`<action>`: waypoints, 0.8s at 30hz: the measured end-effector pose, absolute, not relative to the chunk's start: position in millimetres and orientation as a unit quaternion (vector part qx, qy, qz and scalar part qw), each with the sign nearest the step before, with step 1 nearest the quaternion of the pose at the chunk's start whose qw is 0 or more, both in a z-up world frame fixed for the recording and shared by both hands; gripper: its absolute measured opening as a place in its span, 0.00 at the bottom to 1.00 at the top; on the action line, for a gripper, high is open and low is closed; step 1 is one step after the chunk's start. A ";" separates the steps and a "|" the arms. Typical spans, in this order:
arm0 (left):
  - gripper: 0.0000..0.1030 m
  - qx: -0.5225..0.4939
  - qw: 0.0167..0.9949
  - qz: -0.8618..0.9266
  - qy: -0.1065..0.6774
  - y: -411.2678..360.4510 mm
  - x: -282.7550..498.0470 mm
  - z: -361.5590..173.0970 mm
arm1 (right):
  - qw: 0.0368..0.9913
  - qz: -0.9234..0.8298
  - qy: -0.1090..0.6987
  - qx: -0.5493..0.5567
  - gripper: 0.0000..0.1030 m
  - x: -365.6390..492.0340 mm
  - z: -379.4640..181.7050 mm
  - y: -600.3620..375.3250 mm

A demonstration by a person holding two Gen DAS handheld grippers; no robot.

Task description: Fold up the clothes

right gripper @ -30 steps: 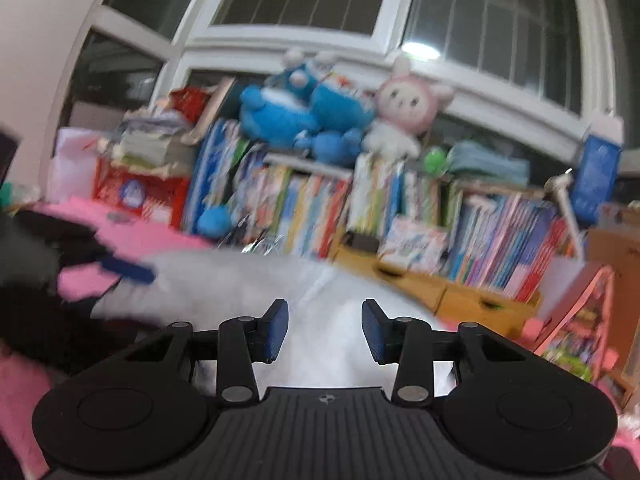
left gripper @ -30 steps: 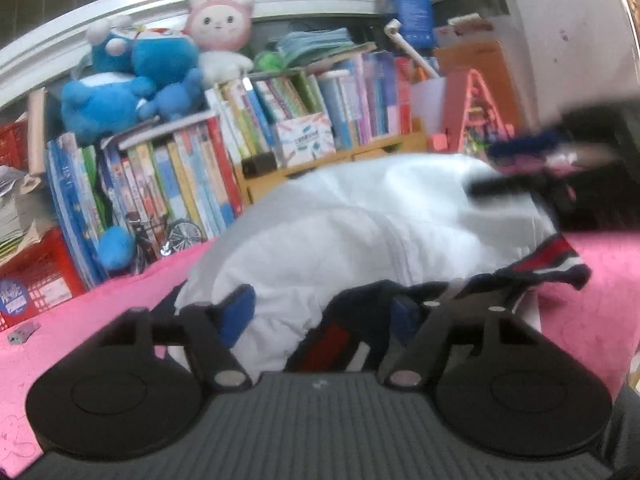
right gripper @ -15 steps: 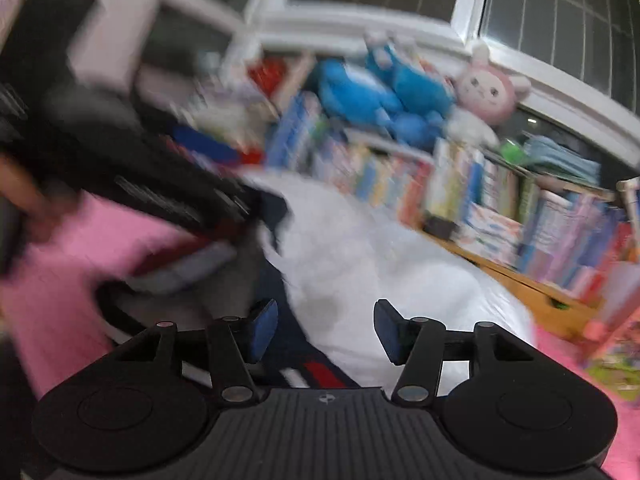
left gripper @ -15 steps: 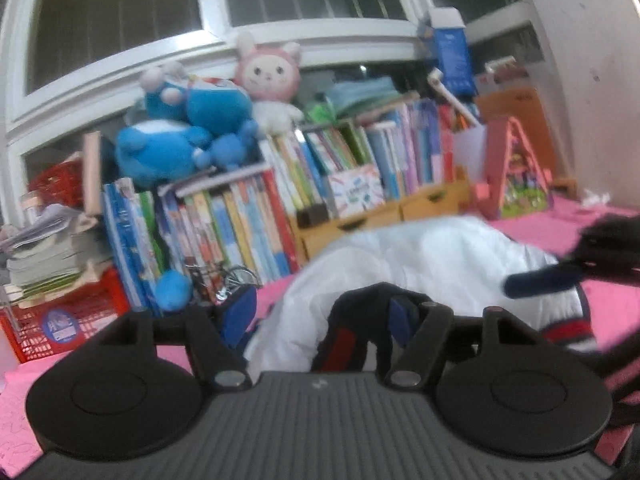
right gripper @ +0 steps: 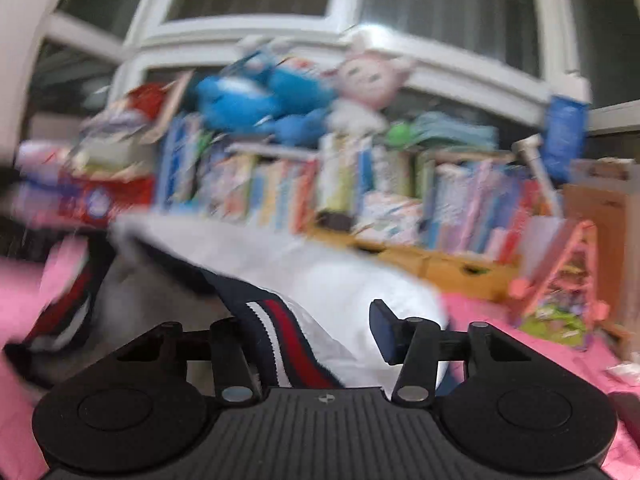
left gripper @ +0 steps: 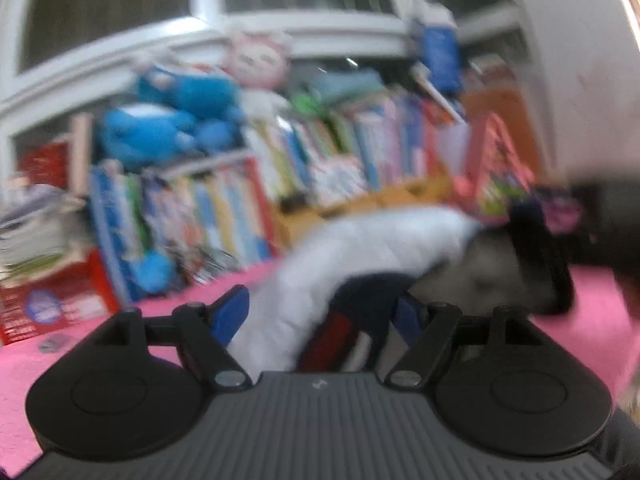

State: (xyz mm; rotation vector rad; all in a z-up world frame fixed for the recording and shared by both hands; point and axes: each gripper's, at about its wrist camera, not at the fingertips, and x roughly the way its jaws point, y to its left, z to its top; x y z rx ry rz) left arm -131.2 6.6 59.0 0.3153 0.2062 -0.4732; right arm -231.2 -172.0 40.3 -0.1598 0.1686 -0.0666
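A white garment [left gripper: 360, 240] with a navy, white and red striped hem lies bunched on the pink surface [left gripper: 80, 364]. My left gripper [left gripper: 320, 312] has the white cloth and dark hem between its blue pads, and its jaws are opening. In the right wrist view the striped hem [right gripper: 280, 320] runs across my right gripper [right gripper: 310, 322] and hides the left pad. The right pad stands apart from the hem while the jaws are closing. The dark, blurred shape of the other gripper [left gripper: 540, 256] sits at the garment's right end in the left wrist view.
A low wooden shelf packed with books [right gripper: 360, 200] runs along the back, with blue and pink plush toys [right gripper: 260, 96] on top. A red crate [left gripper: 48, 308] stands at the left. A pink toy frame [right gripper: 560, 280] and a cardboard box [right gripper: 600, 216] stand at the right.
The right wrist view has swung off the other gripper and back to the shelf, with the striped hem now between its fingers. In the left wrist view the white cloth sits higher.
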 end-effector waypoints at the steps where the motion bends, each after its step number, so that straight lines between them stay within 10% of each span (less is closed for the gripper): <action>1: 0.73 0.173 0.952 -0.232 0.102 -3.6 -129.9 51.5 | 0.993 -0.044 0.070 -0.079 0.46 -232.6 47.3 -176.4; 6: 0.68 0.170 0.967 -0.164 0.098 3.3 -108.7 43.9 | 0.991 -0.076 0.022 -0.105 0.48 -249.3 72.0 -193.7; 16: 0.83 0.221 0.959 -0.121 0.127 56.5 -122.2 38.2 | 0.957 -0.149 0.180 -0.170 0.62 -270.2 3.6 -235.8; 24: 0.82 0.223 0.953 -0.129 0.157 51.2 -138.1 18.3 | 0.983 -0.150 0.110 0.000 0.48 -291.0 37.6 -264.4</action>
